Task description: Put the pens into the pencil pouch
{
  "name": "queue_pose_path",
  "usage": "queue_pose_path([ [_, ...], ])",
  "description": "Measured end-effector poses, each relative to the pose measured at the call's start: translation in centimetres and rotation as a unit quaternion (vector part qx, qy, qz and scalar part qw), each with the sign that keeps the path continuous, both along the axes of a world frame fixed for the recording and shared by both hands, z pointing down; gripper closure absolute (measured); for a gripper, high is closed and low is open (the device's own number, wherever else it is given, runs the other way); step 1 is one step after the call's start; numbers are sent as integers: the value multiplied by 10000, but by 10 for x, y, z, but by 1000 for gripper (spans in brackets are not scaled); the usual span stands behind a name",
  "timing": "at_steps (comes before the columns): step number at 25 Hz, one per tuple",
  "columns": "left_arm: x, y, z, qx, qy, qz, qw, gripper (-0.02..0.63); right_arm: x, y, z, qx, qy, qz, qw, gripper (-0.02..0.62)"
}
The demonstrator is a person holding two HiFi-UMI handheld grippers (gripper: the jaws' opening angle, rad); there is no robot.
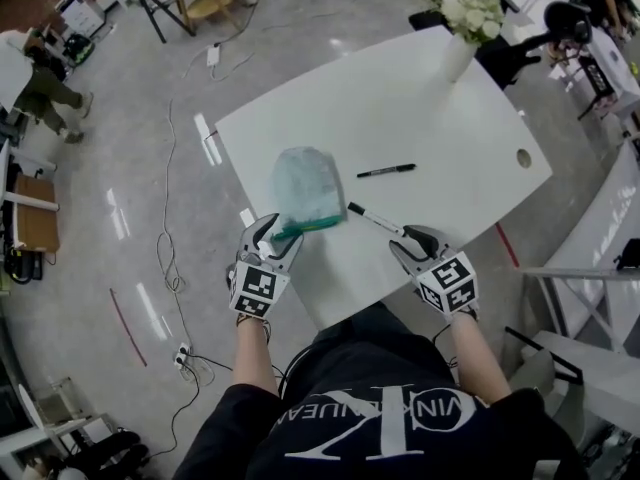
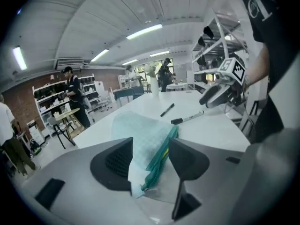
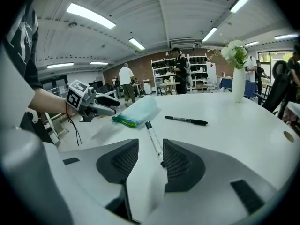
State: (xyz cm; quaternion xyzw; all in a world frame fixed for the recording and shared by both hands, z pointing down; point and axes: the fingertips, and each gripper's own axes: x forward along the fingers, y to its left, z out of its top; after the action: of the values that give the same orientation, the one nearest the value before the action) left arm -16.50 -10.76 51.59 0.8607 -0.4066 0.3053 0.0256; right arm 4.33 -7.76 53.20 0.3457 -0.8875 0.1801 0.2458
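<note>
A person in a black printed shirt leans over a white table (image 1: 430, 108), a two-jaw gripper in each hand, with both pens outside the pouch. The teal mesh pouch (image 1: 305, 186) lies flat near the table's near edge, at 12 o'clock from the left gripper (image 1: 272, 230). That gripper's jaws stand wide apart, and the pouch's near corner and green zipper edge lie between them. The left gripper view shows a gap on either side, so neither pad is pressing on the pouch. The right gripper (image 1: 408, 236) is also spread wide. The near end of the white pen (image 1: 375, 219) lies on the table between its jaws, close by the right-hand pad, but the jaws have not closed on it. From there the pen runs toward 10 o'clock, and its black cap ends just beside the pouch's right corner. The black pen (image 1: 386, 170) rests on the tabletop at 3 o'clock from the pouch, well apart from both grippers. A white vase (image 1: 458, 56) of pale flowers (image 1: 472, 10) stands at the far edge, at about 1 o'clock. Cables (image 1: 170, 258) trail over the grey floor at 9 o'clock.
</note>
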Motion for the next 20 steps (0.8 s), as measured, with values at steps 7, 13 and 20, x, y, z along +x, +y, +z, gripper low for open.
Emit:
queue_pose_path([
  [7, 6, -10, 30, -420, -635, 149, 9970, 380, 3, -13, 23, -318, 269, -69, 9991, 422],
  [13, 7, -9, 40, -506, -1191, 326, 9910, 379, -3, -16, 36, -597, 515, -322, 9964, 426],
  [20, 9, -15, 41, -560, -1536, 595, 9848, 400, -7, -16, 44, -779, 653, -468, 9937, 436],
])
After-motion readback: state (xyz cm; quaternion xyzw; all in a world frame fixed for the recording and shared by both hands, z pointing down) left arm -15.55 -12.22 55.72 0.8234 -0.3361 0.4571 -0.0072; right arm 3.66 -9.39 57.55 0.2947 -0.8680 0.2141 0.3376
